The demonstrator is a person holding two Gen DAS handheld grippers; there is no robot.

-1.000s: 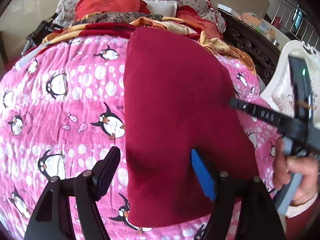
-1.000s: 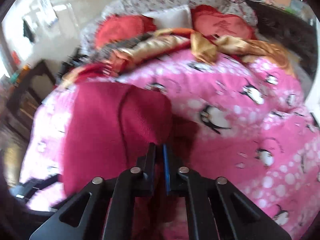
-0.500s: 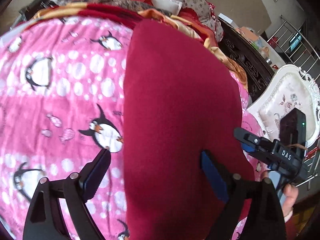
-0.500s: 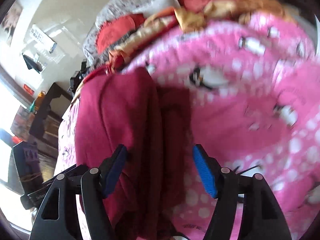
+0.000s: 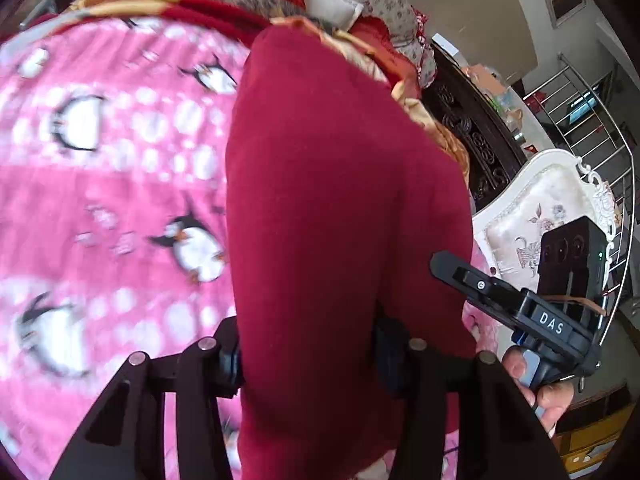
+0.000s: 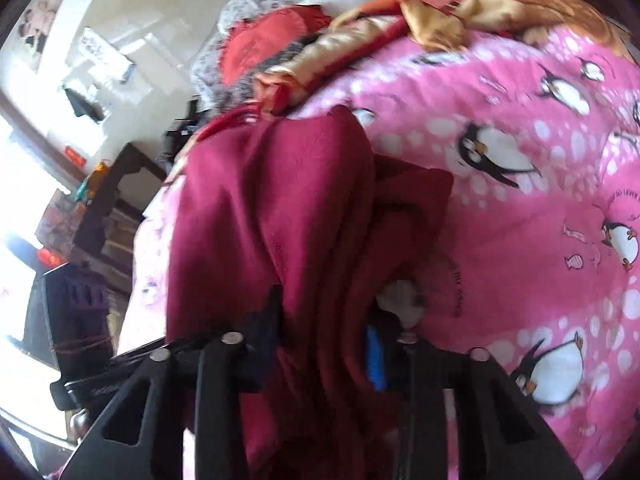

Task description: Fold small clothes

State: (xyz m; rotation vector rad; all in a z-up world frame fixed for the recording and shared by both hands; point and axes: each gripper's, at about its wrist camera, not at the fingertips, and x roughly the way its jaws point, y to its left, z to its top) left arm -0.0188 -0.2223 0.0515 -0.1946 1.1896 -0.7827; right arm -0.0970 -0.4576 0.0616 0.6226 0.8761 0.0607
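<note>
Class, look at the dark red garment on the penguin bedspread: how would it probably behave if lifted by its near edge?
The dark red garment would probably flop: it already bunches into soft vertical folds between the right gripper's closing jaws. It looks fleecy, so likely grippy, not slippery. Between the left gripper's closing jaws it lies smooth, suggesting it drapes rather than holds shape.

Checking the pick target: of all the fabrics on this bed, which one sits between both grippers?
The plain dark red garment, lying on the pink penguin blanket. The gold satin cloth and the red cushion lie far off at the bed's head.
</note>
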